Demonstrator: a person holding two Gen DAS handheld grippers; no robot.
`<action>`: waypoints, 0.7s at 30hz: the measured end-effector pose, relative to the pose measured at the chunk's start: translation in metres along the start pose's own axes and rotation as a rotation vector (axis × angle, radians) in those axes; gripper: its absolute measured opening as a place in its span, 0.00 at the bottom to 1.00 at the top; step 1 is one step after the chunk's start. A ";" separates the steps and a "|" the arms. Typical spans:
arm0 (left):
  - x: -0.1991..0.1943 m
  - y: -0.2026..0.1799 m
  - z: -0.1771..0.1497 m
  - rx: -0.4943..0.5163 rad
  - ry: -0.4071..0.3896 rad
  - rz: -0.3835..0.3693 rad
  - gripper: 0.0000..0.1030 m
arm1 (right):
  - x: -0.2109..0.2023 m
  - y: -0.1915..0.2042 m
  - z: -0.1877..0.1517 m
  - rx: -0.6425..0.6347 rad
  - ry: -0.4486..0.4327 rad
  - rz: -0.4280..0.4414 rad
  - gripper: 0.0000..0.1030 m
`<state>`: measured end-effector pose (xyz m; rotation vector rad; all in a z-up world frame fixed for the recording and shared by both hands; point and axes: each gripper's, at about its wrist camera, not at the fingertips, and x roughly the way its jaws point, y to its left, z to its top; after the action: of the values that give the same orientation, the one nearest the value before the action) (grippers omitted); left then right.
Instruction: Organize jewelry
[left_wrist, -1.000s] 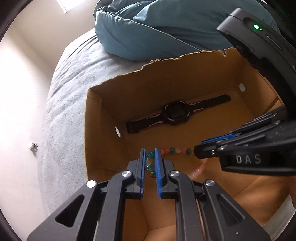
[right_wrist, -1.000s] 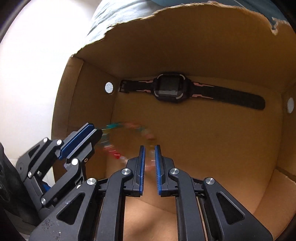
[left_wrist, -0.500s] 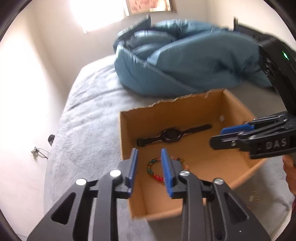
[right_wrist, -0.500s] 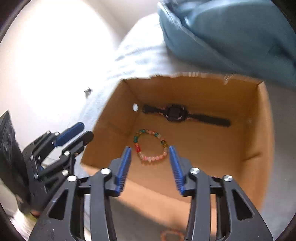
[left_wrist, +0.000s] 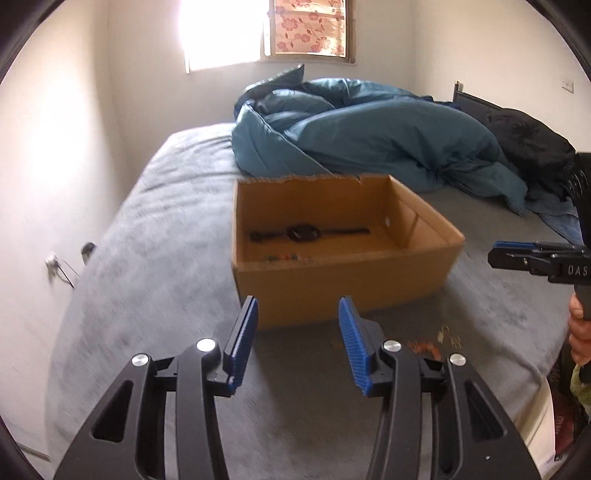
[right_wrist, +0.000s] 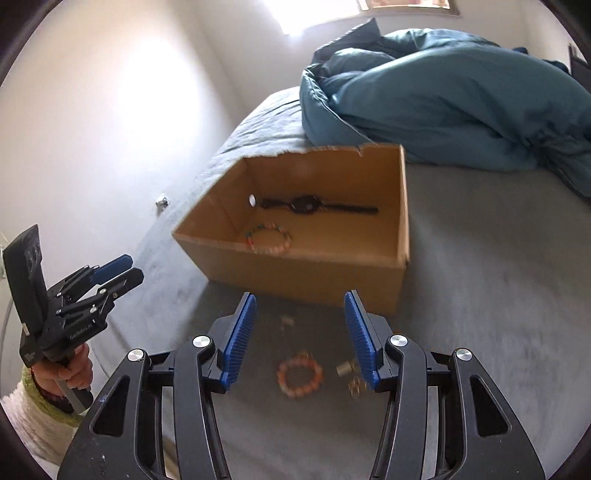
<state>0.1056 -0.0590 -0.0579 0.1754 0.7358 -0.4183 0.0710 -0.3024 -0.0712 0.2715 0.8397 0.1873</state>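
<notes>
A: Two pieces sit in the box (right_wrist: 295, 273) already, a watch (right_wrist: 306, 205) and a multicoloured bead ring (right_wrist: 269, 238), both well ahead of the right tongs (right_wrist: 299, 336).

B: And the tongs?

A: Both have just been spreading and are empty; the left tongs (left_wrist: 297, 341) stand apart too.

B: What's left?

A: An orange bracelet (right_wrist: 300, 373) on the bed (right_wrist: 498, 277), just below and between the right fingers, with small metal bits (right_wrist: 349, 374) near the right-hand finger.

B: Handling?

A: Light, floppy, likely elastic. Round beads could roll, so I'd pinch across one side of the loop.
</notes>
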 end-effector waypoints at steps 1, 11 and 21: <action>0.003 -0.002 -0.005 0.001 0.007 -0.007 0.43 | 0.000 -0.002 -0.008 0.006 -0.005 -0.007 0.47; 0.046 -0.026 -0.047 0.018 0.061 -0.073 0.43 | 0.027 -0.028 -0.072 0.000 0.049 -0.086 0.40; 0.094 -0.030 -0.046 0.057 0.108 -0.136 0.43 | 0.066 -0.035 -0.087 -0.077 0.103 -0.068 0.33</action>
<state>0.1266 -0.1016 -0.1562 0.2035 0.8455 -0.5629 0.0507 -0.3038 -0.1845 0.1614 0.9406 0.1707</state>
